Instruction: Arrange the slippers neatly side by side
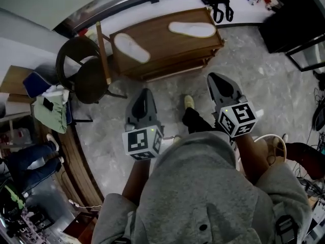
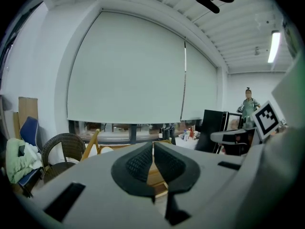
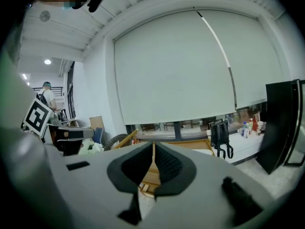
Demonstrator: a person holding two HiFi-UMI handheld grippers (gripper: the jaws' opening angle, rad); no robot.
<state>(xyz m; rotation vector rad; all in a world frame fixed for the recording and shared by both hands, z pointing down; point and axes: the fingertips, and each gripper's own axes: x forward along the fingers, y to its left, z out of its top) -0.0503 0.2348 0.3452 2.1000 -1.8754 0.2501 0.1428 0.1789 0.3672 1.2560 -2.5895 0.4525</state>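
Two white slippers lie apart on a low wooden table [image 1: 167, 50]: the left slipper [image 1: 131, 48] is angled on the table's left end, and the right slipper [image 1: 192, 29] lies crosswise near its far right end. My left gripper [image 1: 145, 92] hangs over the floor in front of the table, shut and holding nothing. My right gripper [image 1: 214, 78] is held off the table's near right corner, also shut and holding nothing. In the left gripper view the pads of the left gripper [image 2: 153, 148] meet, with table wood showing below them. The right gripper [image 3: 153, 148] shows the same in its own view.
A dark wicker chair [image 1: 80, 71] and a leaning wooden frame [image 1: 104, 52] stand left of the table. Green cloth [image 1: 51, 111] lies on a blue chair. A black backpack [image 1: 218, 4] hangs behind, with a black cabinet [image 1: 292, 19] at right. My foot [image 1: 189, 101] is on the marble floor. A person [image 2: 248, 104] stands far off.
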